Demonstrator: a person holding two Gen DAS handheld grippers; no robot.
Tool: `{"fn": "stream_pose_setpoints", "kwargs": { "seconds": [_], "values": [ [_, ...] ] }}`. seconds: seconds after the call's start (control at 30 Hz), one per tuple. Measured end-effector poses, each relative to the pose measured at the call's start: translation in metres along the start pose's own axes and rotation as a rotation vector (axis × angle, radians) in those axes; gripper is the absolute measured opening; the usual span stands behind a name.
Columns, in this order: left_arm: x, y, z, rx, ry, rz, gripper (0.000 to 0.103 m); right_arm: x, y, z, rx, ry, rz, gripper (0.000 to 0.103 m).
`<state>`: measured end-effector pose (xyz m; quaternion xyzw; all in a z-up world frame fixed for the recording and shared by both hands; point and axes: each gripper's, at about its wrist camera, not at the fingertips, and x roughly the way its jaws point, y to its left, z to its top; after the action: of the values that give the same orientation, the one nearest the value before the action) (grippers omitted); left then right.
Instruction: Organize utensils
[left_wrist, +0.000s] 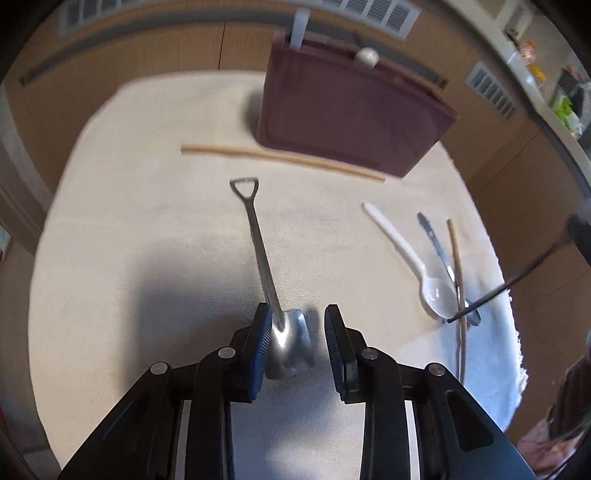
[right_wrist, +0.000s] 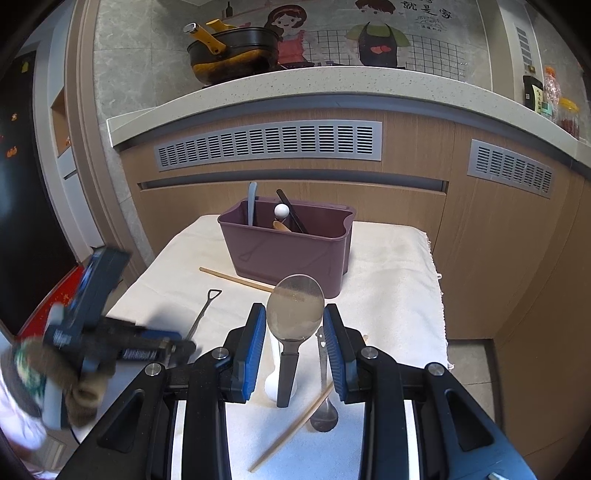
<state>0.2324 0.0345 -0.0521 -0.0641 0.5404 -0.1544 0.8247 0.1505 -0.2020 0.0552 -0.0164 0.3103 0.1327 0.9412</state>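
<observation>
In the left wrist view a steel shovel-shaped spoon (left_wrist: 290, 343) lies on the white cloth (left_wrist: 147, 240). Its bowl sits between the fingers of my left gripper (left_wrist: 297, 309), and its handle points away toward the purple caddy (left_wrist: 351, 110). The neck is against the left pad and a gap shows at the right pad, so the jaws stand open. My right gripper (right_wrist: 294, 309) is shut on the bowl of a large metal spoon with a black handle (right_wrist: 295, 314), held above the cloth in front of the caddy (right_wrist: 288, 251). The left gripper (right_wrist: 110, 339) shows blurred at the left of the right wrist view.
On the cloth lie a wooden chopstick (left_wrist: 280, 159) before the caddy, and a white plastic spoon (left_wrist: 406, 254), a small steel spoon (left_wrist: 439, 254) and another chopstick (left_wrist: 458, 280) near the right edge. The caddy holds several utensils. Wooden cabinets (right_wrist: 480, 240) stand behind.
</observation>
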Motion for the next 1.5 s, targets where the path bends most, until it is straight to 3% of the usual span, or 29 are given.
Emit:
{"fn": "stream_pose_setpoints", "kwargs": {
  "seconds": [0.07,0.17,0.27,0.37,0.47,0.57,0.7,0.8,0.97,1.07,1.2,1.3,1.33,1.4,1.43,1.5],
  "values": [
    [0.006,0.001,0.018,0.015,0.046,0.033,0.031,0.000,-0.002,0.000,0.005,-0.001,0.002,0.029],
    [0.026,0.000,0.040,0.030,0.161,0.017,0.030,0.002,-0.002,-0.001,0.007,0.005,0.003,0.029],
    [0.039,-0.010,0.056,0.082,0.211,0.056,0.029,0.005,-0.002,-0.002,0.004,0.010,0.003,0.029],
    [0.049,-0.019,0.072,0.119,0.200,0.137,0.011,0.005,-0.003,-0.001,0.009,0.005,0.006,0.029],
    [0.050,-0.022,0.074,0.114,0.139,0.147,0.007,0.002,-0.004,-0.002,0.012,-0.006,0.010,0.029],
    [0.035,-0.025,0.051,0.135,-0.009,0.163,0.006,0.000,-0.008,-0.002,0.021,-0.016,-0.001,0.029],
    [-0.007,-0.024,0.016,0.057,-0.202,0.069,0.005,0.001,-0.012,0.000,0.041,-0.016,-0.014,0.029],
    [-0.045,-0.033,-0.001,0.043,-0.356,0.041,0.005,0.001,-0.011,0.005,0.044,-0.023,-0.022,0.029],
    [-0.090,-0.039,-0.004,0.055,-0.480,0.009,0.005,-0.004,-0.006,0.014,0.033,-0.049,-0.029,0.029],
    [-0.104,-0.035,0.016,0.062,-0.515,-0.010,0.005,-0.005,-0.002,0.021,0.017,-0.058,-0.038,0.029],
    [-0.092,-0.024,0.031,0.033,-0.468,0.004,0.005,-0.003,-0.001,0.021,0.006,-0.047,-0.037,0.029],
    [-0.062,-0.012,0.047,0.007,-0.327,0.009,0.010,0.002,-0.001,0.019,0.013,-0.030,-0.028,0.029],
    [-0.050,-0.007,0.051,-0.018,-0.281,0.012,0.014,0.004,-0.001,0.018,0.015,-0.026,-0.025,0.029],
    [-0.025,-0.001,0.061,-0.032,-0.193,0.013,0.047,0.007,0.000,0.017,0.015,-0.019,-0.017,0.029],
    [-0.013,0.001,0.065,-0.043,-0.166,0.023,0.053,0.008,0.000,0.017,0.012,-0.018,-0.015,0.029],
    [0.007,-0.003,0.072,-0.026,-0.123,0.041,0.054,0.009,0.001,0.016,0.009,-0.014,-0.012,0.029]
  ]
}}
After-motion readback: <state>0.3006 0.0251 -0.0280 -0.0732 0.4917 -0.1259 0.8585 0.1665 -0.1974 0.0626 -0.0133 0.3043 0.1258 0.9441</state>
